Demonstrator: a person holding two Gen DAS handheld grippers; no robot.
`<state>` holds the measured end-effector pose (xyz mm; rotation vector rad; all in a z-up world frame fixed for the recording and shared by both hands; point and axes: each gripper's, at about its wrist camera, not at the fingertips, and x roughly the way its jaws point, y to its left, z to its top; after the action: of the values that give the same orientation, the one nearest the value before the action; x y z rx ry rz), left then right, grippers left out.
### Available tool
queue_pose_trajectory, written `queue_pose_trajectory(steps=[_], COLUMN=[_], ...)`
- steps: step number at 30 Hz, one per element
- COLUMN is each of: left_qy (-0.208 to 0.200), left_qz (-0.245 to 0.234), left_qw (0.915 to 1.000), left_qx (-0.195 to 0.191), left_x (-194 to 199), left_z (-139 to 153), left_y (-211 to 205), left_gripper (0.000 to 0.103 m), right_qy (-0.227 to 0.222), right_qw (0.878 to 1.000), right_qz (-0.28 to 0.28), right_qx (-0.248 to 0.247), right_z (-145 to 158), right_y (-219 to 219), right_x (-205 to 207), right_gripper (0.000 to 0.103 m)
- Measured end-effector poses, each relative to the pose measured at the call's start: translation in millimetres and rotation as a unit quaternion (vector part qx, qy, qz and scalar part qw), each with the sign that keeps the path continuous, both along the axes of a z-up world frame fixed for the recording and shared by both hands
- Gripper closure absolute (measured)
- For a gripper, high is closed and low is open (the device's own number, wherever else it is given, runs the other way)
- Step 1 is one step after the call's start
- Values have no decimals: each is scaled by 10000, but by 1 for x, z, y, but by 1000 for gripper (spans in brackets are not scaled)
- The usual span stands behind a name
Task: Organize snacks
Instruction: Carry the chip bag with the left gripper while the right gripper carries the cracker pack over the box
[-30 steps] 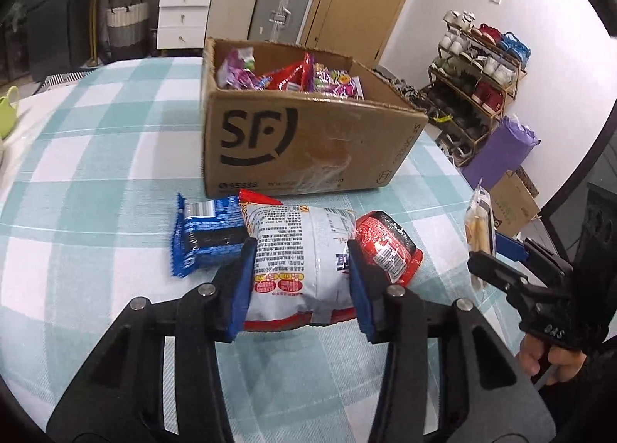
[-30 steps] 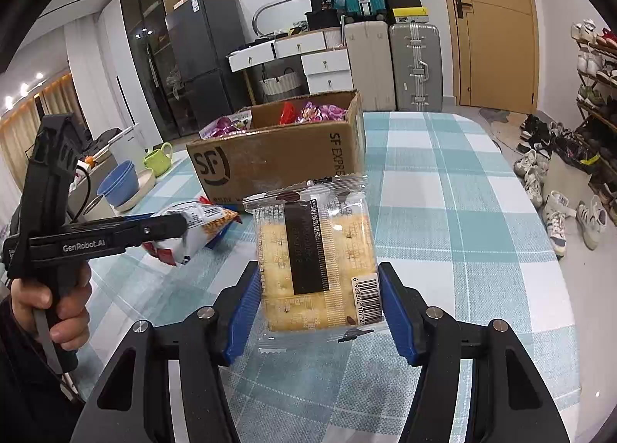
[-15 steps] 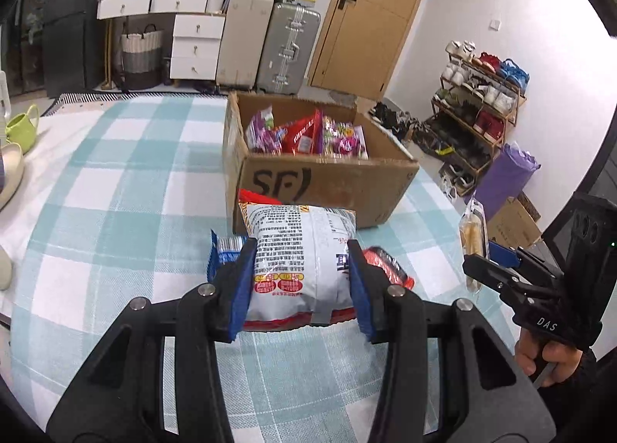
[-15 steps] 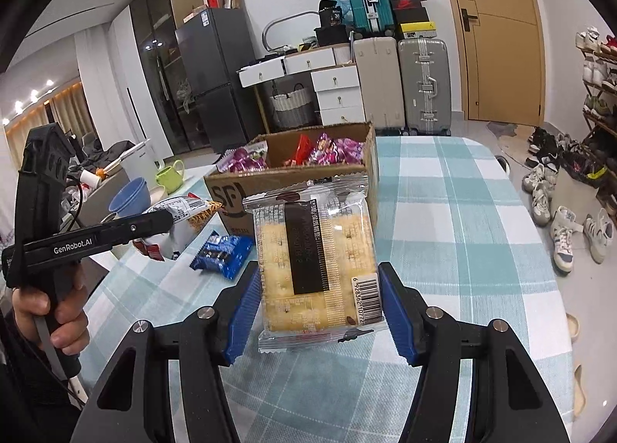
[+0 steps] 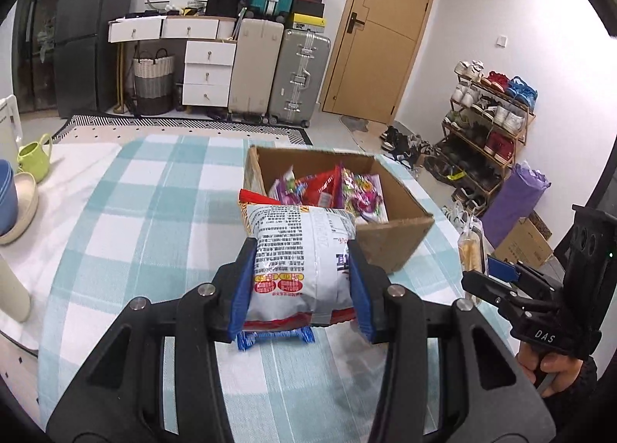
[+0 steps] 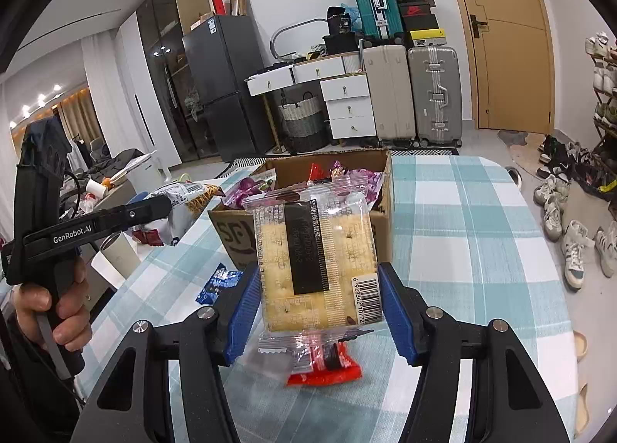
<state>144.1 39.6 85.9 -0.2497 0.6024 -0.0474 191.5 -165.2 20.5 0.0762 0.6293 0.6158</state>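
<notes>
The left claw pinches a white snack bag above the worktop, near the cardboard box. The right claw pinches a cracker packet upright between its pads.

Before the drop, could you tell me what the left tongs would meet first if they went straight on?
Probably the cardboard box: the left tongs, shut on the white snack bag, point at its near wall and open top. Depth is unclear, so they might clear the rim.

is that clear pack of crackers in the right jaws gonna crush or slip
The clear-wrapped pack of square crackers probably holds stiff, since it stands upright between the right jaws. Its glossy film looks slippery. The crackers are likely brittle, so a harder squeeze might crack them.
</notes>
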Motion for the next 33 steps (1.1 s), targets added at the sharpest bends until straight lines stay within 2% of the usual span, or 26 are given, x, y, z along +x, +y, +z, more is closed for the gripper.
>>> queue_pose_trajectory(steps=[17, 23, 33], left_qy=[-202, -209, -160], left_qz=[-8, 10, -4], left_qw=[9997, 9997, 9995], left_qx=[143, 149, 287], left_x=[58, 67, 114], left_z=[22, 22, 19], left_y=[-1, 1, 2], left_gripper=[62, 62, 62], right_qy=[-105, -153, -202], right_qw=[9999, 9998, 9997], right_qz=[85, 130, 170], right_qx=[42, 9, -9], right_z=[18, 19, 19], right_y=[21, 31, 50], right_x=[47, 64, 97], right_gripper=[42, 42, 42])
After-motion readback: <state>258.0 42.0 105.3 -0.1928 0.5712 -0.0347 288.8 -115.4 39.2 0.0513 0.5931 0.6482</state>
